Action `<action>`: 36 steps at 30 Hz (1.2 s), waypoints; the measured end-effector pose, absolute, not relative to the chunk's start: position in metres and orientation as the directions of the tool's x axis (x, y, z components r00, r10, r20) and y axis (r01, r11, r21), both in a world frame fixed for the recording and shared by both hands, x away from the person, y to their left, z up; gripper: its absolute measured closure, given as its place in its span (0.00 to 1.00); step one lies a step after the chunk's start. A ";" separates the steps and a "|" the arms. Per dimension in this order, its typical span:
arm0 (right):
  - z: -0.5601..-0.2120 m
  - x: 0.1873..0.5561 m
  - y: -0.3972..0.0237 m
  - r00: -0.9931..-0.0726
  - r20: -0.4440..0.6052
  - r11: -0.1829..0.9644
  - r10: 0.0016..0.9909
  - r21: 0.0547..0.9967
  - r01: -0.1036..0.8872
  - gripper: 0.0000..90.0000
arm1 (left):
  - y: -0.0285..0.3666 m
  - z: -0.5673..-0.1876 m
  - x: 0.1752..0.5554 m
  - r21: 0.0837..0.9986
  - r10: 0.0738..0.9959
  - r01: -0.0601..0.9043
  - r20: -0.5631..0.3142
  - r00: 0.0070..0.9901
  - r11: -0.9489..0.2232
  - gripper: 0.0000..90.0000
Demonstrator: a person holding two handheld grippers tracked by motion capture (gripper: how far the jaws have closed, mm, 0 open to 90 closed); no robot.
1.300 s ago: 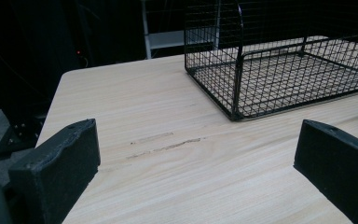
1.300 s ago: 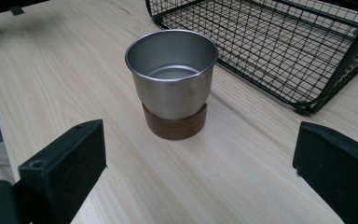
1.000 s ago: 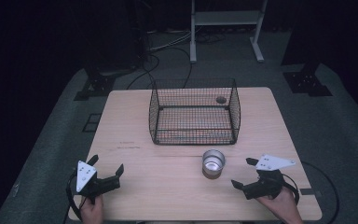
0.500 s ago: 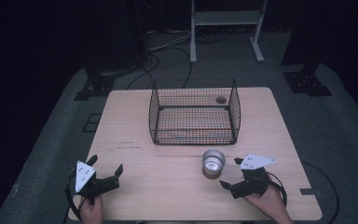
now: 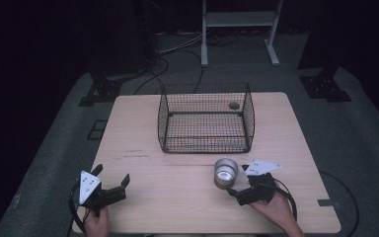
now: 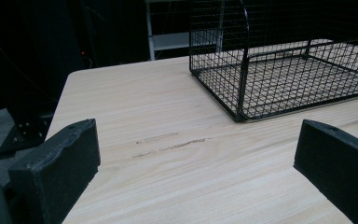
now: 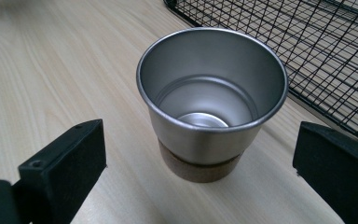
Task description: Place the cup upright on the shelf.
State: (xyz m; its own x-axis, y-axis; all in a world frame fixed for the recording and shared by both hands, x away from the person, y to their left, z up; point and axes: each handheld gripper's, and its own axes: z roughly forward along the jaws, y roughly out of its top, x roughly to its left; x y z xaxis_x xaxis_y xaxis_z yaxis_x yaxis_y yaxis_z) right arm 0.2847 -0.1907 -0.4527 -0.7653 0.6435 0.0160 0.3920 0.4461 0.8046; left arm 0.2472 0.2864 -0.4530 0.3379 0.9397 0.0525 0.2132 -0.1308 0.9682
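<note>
An empty steel cup (image 5: 225, 172) with a cork base stands upright on the wooden table (image 5: 143, 126), just in front of the black wire basket (image 5: 206, 118). My right gripper (image 5: 238, 179) is open right beside the cup, on its right. In the right gripper view the cup (image 7: 212, 99) stands close ahead of the spread jaws, not gripped. My left gripper (image 5: 111, 180) rests open near the table's front left corner. In the left gripper view its jaws stand wide apart over bare wood, with the basket (image 6: 289, 56) farther off.
The basket is open-topped and seems empty. A dark round hole (image 5: 234, 105) in the tabletop shows behind it. Faint scuff marks (image 6: 170, 145) lie on the wood left of centre. Stand feet and cables sit on the grey floor beyond the table.
My right gripper has moved left and slightly forward, from the table's right front to right beside the cup. The left gripper and the cup have stayed put.
</note>
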 end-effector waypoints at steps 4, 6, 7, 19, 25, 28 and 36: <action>-0.454 0.289 -0.187 -0.761 0.011 0.449 0.649 0.802 0.394 0.02 | 0.287 -0.453 0.247 0.969 0.940 0.212 0.052 0.337 -0.130 0.00; -0.455 0.290 -0.186 -0.758 0.011 0.448 0.653 0.801 0.397 0.02 | 0.287 -0.453 0.247 0.969 0.940 0.212 0.051 0.337 -0.129 0.00; -0.456 0.292 -0.184 -0.755 0.007 0.449 0.656 0.800 0.397 0.02 | 0.287 -0.453 0.247 0.969 0.940 0.212 0.051 0.337 -0.128 0.00; -0.460 0.304 -0.173 -0.750 0.007 0.452 0.661 0.795 0.405 0.02 | 0.287 -0.453 0.246 0.969 0.940 0.212 0.052 0.336 -0.130 0.00; -0.460 0.309 -0.166 -0.754 0.003 0.455 0.657 0.796 0.400 0.02 | 0.288 -0.452 0.245 0.969 0.941 0.213 0.050 0.333 -0.127 0.00; -0.461 0.310 -0.164 -0.752 0.005 0.453 0.659 0.795 0.403 0.02 | 0.288 -0.453 0.245 0.969 0.942 0.212 0.050 0.333 -0.127 0.00; -0.464 0.315 -0.161 -0.748 0.010 0.454 0.663 0.789 0.413 0.06 | 0.289 -0.452 0.245 0.970 0.942 0.211 0.048 0.331 -0.123 0.00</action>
